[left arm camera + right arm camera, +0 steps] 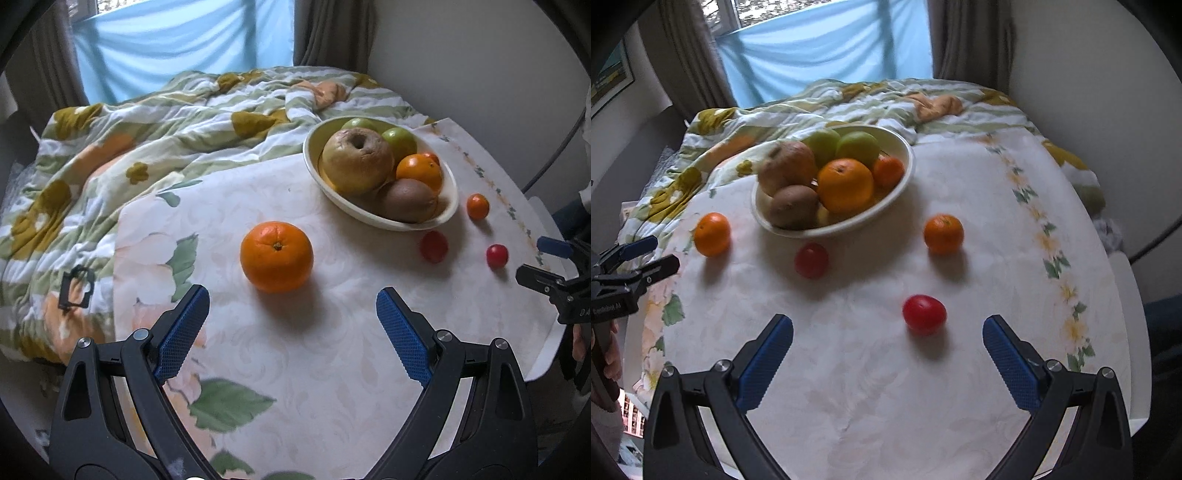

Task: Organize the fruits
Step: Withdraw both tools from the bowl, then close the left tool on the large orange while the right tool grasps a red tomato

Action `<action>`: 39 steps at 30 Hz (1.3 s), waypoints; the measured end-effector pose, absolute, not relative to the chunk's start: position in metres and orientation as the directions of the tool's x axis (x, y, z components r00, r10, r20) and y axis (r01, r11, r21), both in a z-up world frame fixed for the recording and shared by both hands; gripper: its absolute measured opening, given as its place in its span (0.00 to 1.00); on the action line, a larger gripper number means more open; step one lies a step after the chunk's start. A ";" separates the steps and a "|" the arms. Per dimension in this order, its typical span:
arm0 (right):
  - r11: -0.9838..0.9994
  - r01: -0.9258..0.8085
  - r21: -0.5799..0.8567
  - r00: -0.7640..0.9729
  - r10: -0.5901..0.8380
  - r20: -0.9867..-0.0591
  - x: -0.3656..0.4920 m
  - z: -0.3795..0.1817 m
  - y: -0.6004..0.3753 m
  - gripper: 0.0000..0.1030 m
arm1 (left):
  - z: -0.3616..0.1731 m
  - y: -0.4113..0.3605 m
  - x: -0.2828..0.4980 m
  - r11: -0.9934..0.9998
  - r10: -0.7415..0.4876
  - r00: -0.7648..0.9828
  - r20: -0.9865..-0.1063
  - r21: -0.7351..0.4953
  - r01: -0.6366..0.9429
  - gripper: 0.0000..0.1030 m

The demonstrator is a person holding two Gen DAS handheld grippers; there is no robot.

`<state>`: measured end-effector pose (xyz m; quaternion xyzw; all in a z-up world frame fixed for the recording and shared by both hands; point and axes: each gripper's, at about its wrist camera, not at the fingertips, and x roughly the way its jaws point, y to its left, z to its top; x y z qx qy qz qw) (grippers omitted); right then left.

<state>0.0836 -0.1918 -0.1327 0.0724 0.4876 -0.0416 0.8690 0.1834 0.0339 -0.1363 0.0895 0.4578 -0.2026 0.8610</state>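
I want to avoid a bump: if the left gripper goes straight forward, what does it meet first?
Probably the large orange on the table, just ahead between the open left gripper fingers; the bowl lies farther, to the right.

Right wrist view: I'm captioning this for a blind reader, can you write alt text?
An open right gripper hovers over a floral tablecloth, a red tomato lying just ahead between its fingers. Beyond sit another tomato, two oranges and a bowl heaped with fruit. The left gripper shows at the left edge.
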 end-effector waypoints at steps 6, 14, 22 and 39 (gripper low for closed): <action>0.982 0.167 0.084 0.507 -0.013 -0.862 0.087 -0.150 -0.198 0.98 | -0.154 0.030 0.200 0.899 -0.255 0.492 -0.832 -0.016 0.438 0.95; 0.983 0.172 0.067 0.494 -0.027 -0.869 0.093 -0.163 -0.199 0.86 | -0.168 0.024 0.219 0.905 -0.247 0.479 -0.842 -0.024 0.425 0.81; 0.981 0.179 0.073 0.487 -0.025 -0.873 0.097 -0.171 -0.201 0.83 | -0.181 0.022 0.226 0.905 -0.212 0.454 -0.866 0.001 0.425 0.64; 0.983 0.174 0.053 0.470 -0.036 -0.882 0.108 -0.177 -0.203 0.53 | -0.180 0.019 0.220 0.904 -0.190 0.465 -0.865 0.031 0.427 0.62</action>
